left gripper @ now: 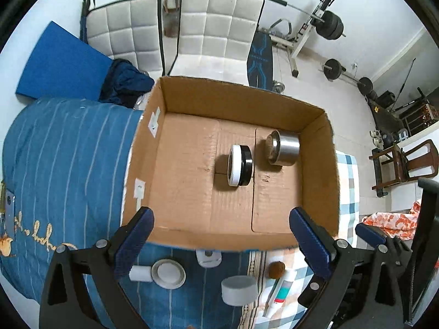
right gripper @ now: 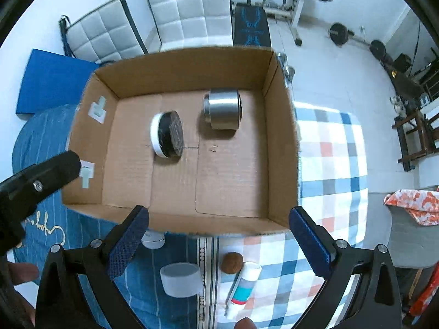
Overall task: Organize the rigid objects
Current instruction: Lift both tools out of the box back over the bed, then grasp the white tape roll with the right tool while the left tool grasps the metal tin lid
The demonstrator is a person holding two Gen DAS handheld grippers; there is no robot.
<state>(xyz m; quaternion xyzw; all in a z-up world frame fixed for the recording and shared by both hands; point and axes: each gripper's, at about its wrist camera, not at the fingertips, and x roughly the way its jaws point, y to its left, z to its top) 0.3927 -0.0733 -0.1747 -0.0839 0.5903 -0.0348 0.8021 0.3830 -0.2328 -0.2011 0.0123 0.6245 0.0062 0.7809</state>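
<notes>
Your things lie on a bed: a blue striped cover (left gripper: 63, 164) below your left tool (left gripper: 221, 235), a blue, white and orange checked cover (right gripper: 332, 161) ahead of and below your right tool (right gripper: 218, 231). Gold cursive writing runs across the striped cover (right gripper: 52, 230); it is too distorted to read.

Room beyond the bed: white floor, two white quilted chairs (left gripper: 219, 24), a blue mat (left gripper: 60, 63), a weight bench with barbell plates (left gripper: 329, 24), a dark wooden chair (left gripper: 403, 161) off to the right.

An open cardboard box (left gripper: 321, 164) sits just ahead of both tools. Inside it, a black-and-white round jar (left gripper: 240, 168) stands on edge near the middle; just right of it a shiny metal tin (left gripper: 284, 148) lies on its side, towards the far right corner. White tape tabs are stuck on the box's left wall (right gripper: 97, 109).

Between your tools and the box's near wall, on the bed: a white lid (left gripper: 168, 272), a grey-white tape roll (right gripper: 181, 278), a brown nut (right gripper: 231, 263), a white tube with a teal and red label (right gripper: 244, 288), print unreadable.

Both tools' jaws stand wide apart, with nothing between the blue pads. Your left tool's black finger (right gripper: 41, 181) shows at the left edge of the right view.
</notes>
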